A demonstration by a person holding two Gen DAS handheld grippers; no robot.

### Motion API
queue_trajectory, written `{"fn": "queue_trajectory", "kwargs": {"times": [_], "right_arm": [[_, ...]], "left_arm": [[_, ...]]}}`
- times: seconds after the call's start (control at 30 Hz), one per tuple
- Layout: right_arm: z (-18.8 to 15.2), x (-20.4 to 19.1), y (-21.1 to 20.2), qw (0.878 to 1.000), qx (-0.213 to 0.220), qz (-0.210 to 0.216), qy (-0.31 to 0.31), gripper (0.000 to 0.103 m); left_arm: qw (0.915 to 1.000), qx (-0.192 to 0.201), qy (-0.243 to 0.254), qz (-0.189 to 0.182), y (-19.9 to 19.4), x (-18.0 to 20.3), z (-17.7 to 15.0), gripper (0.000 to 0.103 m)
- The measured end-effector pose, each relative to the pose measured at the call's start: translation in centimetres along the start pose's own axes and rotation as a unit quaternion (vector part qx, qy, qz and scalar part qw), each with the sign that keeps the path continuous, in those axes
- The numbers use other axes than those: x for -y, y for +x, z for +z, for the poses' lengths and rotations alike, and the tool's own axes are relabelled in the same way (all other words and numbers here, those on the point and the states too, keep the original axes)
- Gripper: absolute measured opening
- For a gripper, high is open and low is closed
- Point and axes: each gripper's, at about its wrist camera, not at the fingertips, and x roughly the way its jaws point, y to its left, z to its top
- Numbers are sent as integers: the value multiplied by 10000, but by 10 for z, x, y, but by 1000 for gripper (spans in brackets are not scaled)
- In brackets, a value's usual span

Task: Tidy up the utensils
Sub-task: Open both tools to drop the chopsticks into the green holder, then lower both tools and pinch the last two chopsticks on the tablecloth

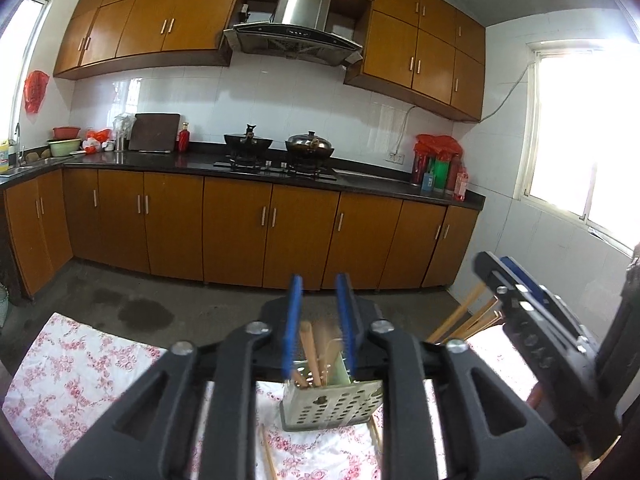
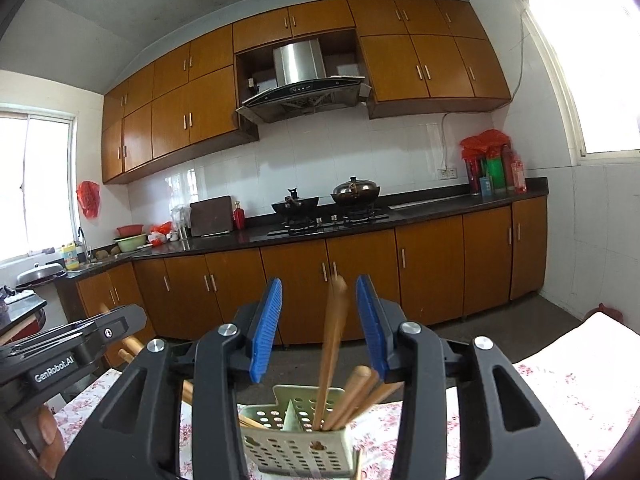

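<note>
The only readable writing is "GenRobot.AI", printed in white on the body of the left gripper [image 2: 80, 344] where it enters the right wrist view from the left.

Nearest the right camera, the right gripper [image 2: 320, 328] has its blue pads [image 2: 266, 328] spread apart with nothing clamped between them. A blurred wooden chopstick [image 2: 332, 344] stands in the gap between the pads, touching neither, its lower end down in the utensil holder [image 2: 296, 440]. That pale perforated holder sits directly below the jaws on the floral tablecloth [image 2: 560, 400], with a divider down its middle. Several more wooden chopsticks [image 2: 356, 396] lean to the right in its right compartment.

In the left wrist view, the left gripper [image 1: 320, 324] also has its blue pads parted and empty. The same holder [image 1: 332, 404] shows low between them, with wooden handles [image 1: 310, 352] rising from it into the gap. A loose chopstick [image 1: 268, 456] lies on the cloth just left of the holder. The right gripper [image 1: 532, 308] shows at the right edge.

Beyond the table are a grey floor, orange-brown base cabinets [image 2: 360, 280] and a dark countertop [image 2: 440, 204]. On the gas hob stand a black wok [image 2: 295, 203] and a lidded pot [image 2: 355, 192], under a steel range hood [image 2: 304, 84].
</note>
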Motion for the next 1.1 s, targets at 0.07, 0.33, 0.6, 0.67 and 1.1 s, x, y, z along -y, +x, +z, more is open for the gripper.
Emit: {"fn": "queue_trajectory", "kwargs": {"times": [0.07, 0.33, 0.6, 0.67, 1.1], "right_arm": [[3, 5, -7, 10000, -37, -34, 29, 42], [-27, 34, -46, 9949, -954, -338, 23, 53], [-158, 45, -23, 9442, -3284, 52, 237, 26], [-182, 33, -20, 9335, -3581, 176, 109, 22], [-204, 56, -12, 9267, -3724, -463, 213, 8]], "left_arm": [[10000, 41, -25, 35, -10, -2, 0, 27], [9992, 2, -140, 386, -71, -24, -26, 41], [9853, -1450, -168, 885, -64, -54, -145, 43], [9802, -1780, -326, 801, -58, -58, -168, 42], [9636, -2624, -63, 514, -38, -24, -222, 32]]}}
